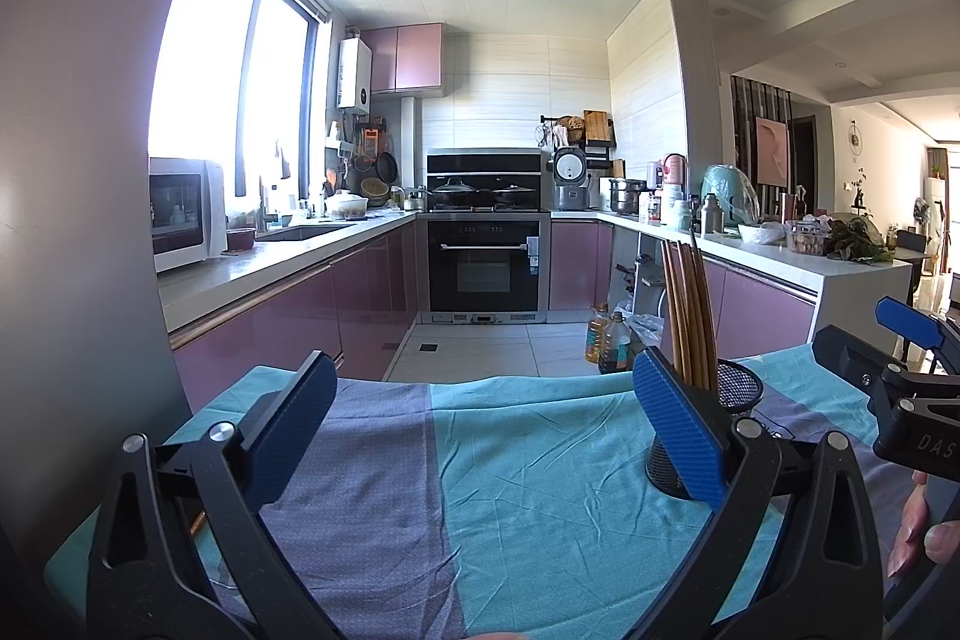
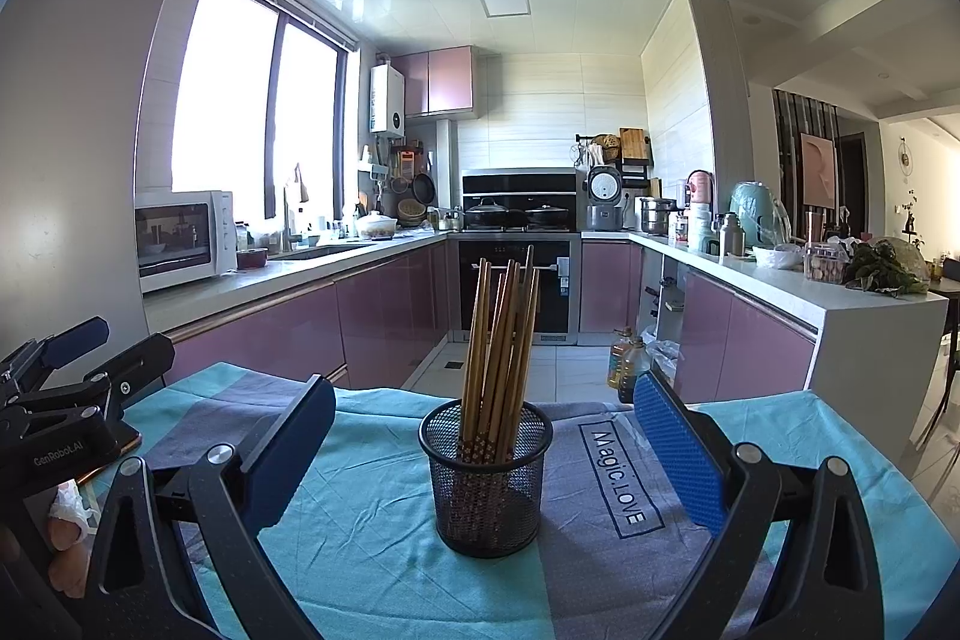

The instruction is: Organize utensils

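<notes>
Both hand-held tools share one build: the left gripper (image 1: 480,424) and right gripper (image 2: 483,448) each carry black speckled triangular-cutout arms, round silver pivot screws, and flat blue textured finger pads (image 2: 681,451), with white "GenRobot.AI" lettering on the left body and "DAS" on the right.

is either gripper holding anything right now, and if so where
Nothing is held. Left gripper and right gripper are both open; the chopsticks stand in the mesh cup.
</notes>
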